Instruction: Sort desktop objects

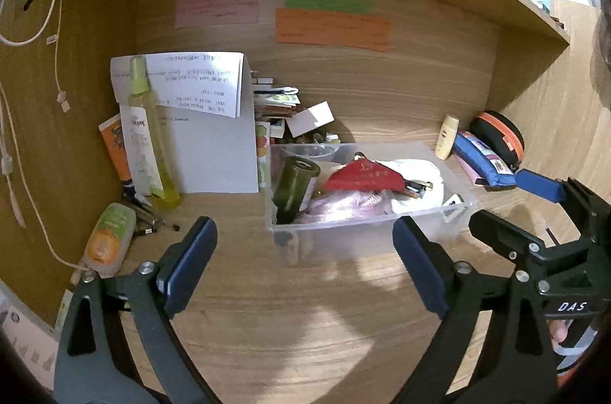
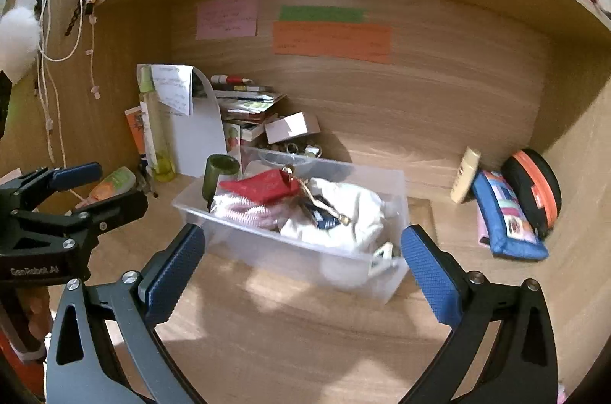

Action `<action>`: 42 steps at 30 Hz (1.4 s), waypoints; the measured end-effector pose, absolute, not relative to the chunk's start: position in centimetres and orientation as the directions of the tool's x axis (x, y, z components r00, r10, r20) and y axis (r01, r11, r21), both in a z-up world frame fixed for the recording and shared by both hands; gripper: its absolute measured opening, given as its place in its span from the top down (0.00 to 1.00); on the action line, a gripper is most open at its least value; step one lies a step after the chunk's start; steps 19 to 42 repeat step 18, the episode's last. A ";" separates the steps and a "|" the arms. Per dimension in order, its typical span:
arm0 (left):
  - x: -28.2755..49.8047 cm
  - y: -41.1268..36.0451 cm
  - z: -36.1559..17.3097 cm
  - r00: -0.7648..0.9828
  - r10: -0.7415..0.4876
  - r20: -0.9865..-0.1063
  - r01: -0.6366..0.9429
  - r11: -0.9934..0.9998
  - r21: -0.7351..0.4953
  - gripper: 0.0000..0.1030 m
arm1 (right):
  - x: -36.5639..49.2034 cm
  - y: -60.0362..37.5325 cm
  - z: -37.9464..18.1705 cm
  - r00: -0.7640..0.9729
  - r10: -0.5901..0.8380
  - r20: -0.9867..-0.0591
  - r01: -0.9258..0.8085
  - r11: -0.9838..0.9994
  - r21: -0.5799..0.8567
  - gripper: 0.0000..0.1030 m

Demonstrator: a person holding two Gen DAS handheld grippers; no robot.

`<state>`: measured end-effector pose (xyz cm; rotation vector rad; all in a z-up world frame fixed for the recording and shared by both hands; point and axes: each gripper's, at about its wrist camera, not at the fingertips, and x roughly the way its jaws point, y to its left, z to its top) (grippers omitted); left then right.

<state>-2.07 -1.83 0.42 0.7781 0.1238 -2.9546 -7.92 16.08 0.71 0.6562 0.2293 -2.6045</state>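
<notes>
A clear plastic bin (image 1: 439, 213) sits mid-bench inside a wooden alcove, packed with a dark green bottle (image 1: 296, 188) at its left end, a red pouch (image 1: 362, 176), pink striped cloth (image 1: 343, 207) and white fabric (image 1: 420, 182). The left gripper (image 1: 305, 262) hovers just short of the bin's near wall, jaws spread wide and holding nothing. The right gripper (image 2: 303, 270) faces the bin's near right corner, jaws likewise gaping and empty, with bare bench (image 2: 286, 346) beneath them. To the bin's right, a small cream tube (image 1: 447, 136) leans on the back wall beside a blue pencil case (image 1: 485, 159) and a black-and-orange round case (image 1: 498, 136). To its left stand a tall yellow-green spray bottle (image 1: 147, 133) and white papers (image 1: 214, 152), with an orange-labelled bottle (image 1: 109, 239) lying near the side wall. Pink, green and orange notes (image 1: 332, 28) are stuck to the back panel.
</notes>
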 end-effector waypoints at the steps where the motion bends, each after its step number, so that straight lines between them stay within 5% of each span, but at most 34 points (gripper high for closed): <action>1: -1.9 -1.6 0.3 -0.868 -0.063 -0.493 0.102 -0.993 -0.054 0.08 | -7.6 16.3 0.6 -0.792 -0.375 -0.482 0.450 -0.892 -0.046 0.00; 42: -1.3 0.6 -1.0 -0.879 -0.033 -0.476 0.053 -0.998 -0.029 0.08 | -7.0 18.4 -0.3 -0.775 -0.386 -0.501 0.420 -0.906 0.049 0.00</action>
